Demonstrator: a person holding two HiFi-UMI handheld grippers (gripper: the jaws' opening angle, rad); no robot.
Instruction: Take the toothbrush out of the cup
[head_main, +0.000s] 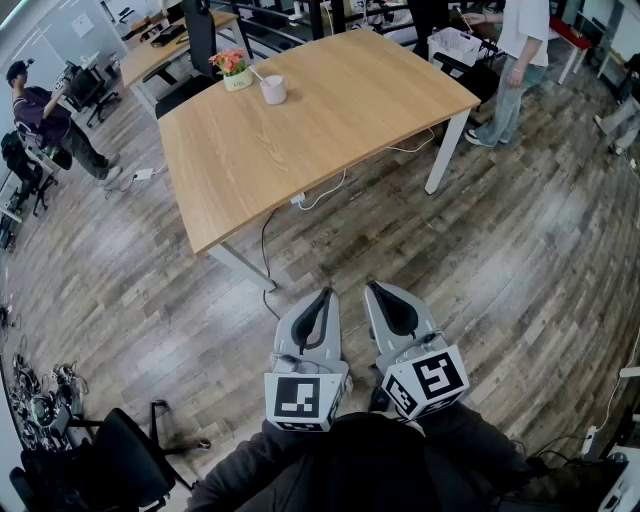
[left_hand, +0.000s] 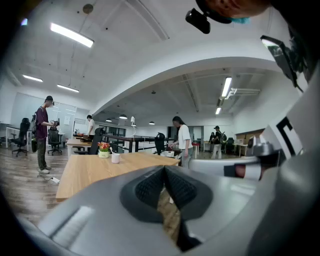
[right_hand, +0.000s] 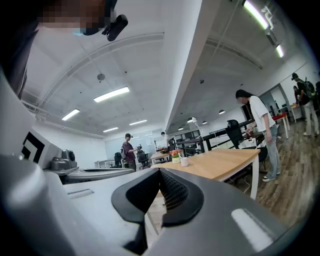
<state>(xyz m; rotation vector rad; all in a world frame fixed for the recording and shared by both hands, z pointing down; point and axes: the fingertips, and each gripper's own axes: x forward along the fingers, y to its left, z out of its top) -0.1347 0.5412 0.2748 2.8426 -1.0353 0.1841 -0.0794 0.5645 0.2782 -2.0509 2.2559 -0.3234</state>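
Lead: Grippers first, since they sit lowest in the head view. Report their state.

Operator: Left gripper (head_main: 322, 295) and right gripper (head_main: 378, 290) are side by side at bottom centre, over the floor (head_main: 520, 260). Each has its jaws pressed together with nothing between them.

Lead: Locate the toothbrush.

Operator: Toothbrush (head_main: 257, 75) stands in the white cup (head_main: 273, 89), in the upper left-centre of the head view, on the far part of the table (head_main: 330, 130). It is well apart from both grippers.

Lead: Appearance?

Operator: Only a thin pale stem shows, leaning out of the cup toward the upper left. Which end is up is too small to tell.

Lead: List the hazards from here.

Operator:
1. Jaws are shut — they must be opened before the approach, or the tips will likely knock the stem or the cup.
2. The cup looks light. A sideways pull on the leaning stem could probably tip or drag it; a pull along the stem's own line seems safer.
3. A flower pot (head_main: 233, 70) stands just beside the cup, on the side the stem leans toward — a wide approach from there could strike it.
4. The stem is narrow, so an off-centre grip may let it slip or twist.
5. A cable (head_main: 325, 188) hangs below the table's near edge and could snag the approach.
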